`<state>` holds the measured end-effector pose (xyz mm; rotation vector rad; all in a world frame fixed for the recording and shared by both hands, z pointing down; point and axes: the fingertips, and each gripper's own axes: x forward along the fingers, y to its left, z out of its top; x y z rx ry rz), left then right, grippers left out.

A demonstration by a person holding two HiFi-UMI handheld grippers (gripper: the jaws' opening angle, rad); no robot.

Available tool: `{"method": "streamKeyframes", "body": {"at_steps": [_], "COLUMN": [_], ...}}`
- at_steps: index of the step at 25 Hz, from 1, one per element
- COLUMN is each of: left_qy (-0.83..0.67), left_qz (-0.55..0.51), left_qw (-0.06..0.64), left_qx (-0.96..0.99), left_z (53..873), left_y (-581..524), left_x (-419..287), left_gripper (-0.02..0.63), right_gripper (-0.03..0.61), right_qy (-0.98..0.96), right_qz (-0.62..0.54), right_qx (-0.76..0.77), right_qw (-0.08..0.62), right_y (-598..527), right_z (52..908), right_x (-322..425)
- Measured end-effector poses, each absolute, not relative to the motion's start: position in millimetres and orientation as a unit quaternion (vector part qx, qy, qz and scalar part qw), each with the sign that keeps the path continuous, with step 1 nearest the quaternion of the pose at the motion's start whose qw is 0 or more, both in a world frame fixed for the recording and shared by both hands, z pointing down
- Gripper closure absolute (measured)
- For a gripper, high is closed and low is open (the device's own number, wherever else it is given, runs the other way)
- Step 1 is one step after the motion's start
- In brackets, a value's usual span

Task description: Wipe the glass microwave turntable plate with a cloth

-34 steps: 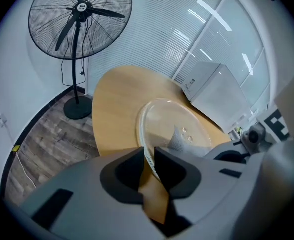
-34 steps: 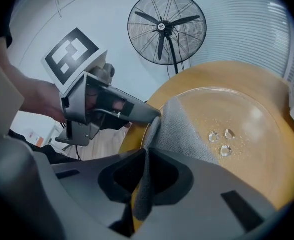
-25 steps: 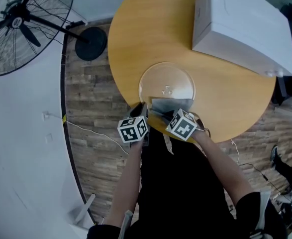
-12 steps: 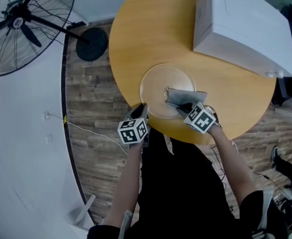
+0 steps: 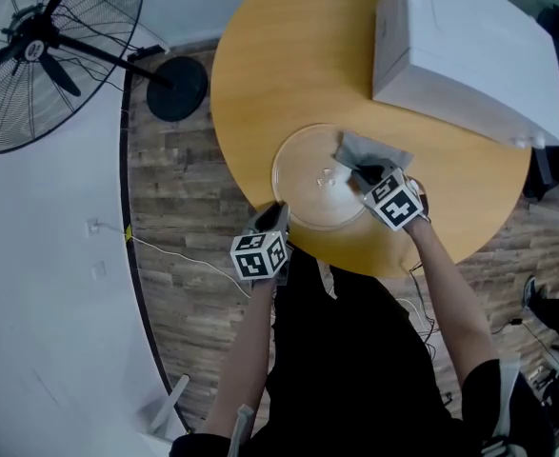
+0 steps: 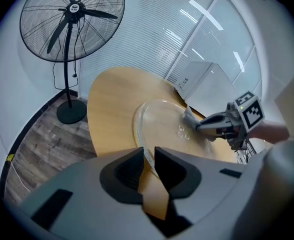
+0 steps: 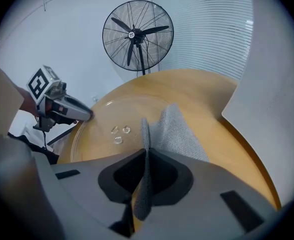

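We note the left gripper clamped on the near rim of the clear round glass turntable plate, which lies flat near the front edge of the round yellow wooden table. The right gripper pinches a grey woven cloth, laid on the plate's far right part. We judge wiping under way; we cannot tell which areas are already clean.

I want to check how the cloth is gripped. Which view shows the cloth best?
The right gripper view: the cloth fills its middle, pinched between the right gripper's jaws and spread at the glass plate's edge. The head view shows it small, from above; the left gripper view shows only a grey scrap.
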<state>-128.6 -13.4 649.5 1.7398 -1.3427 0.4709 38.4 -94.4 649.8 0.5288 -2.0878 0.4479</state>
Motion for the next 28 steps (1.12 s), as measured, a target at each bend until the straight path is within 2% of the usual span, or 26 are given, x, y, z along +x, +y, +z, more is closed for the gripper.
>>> {"method": "streamKeyframes", "body": {"at_steps": [22,28], "left_qy": [-0.52,-0.525], "left_qz": [0.18,0.181], "left_qw": [0.436,0.431], "left_qx": [0.712,0.711], "left_z": [647,647], "left_y": [-13,-13], "left_x": [-127,-127], "left_gripper": [0.546,0.546], "right_gripper": [0.554,0.554], "right_qy": [-0.839,-0.857], "right_qz": [0.158,0.13], "right_qx": [0.299,0.251], "right_qw": [0.426,0.43], "right_y": [-176,-161], "right_z": [649,651], "right_x": [-30,-72]}}
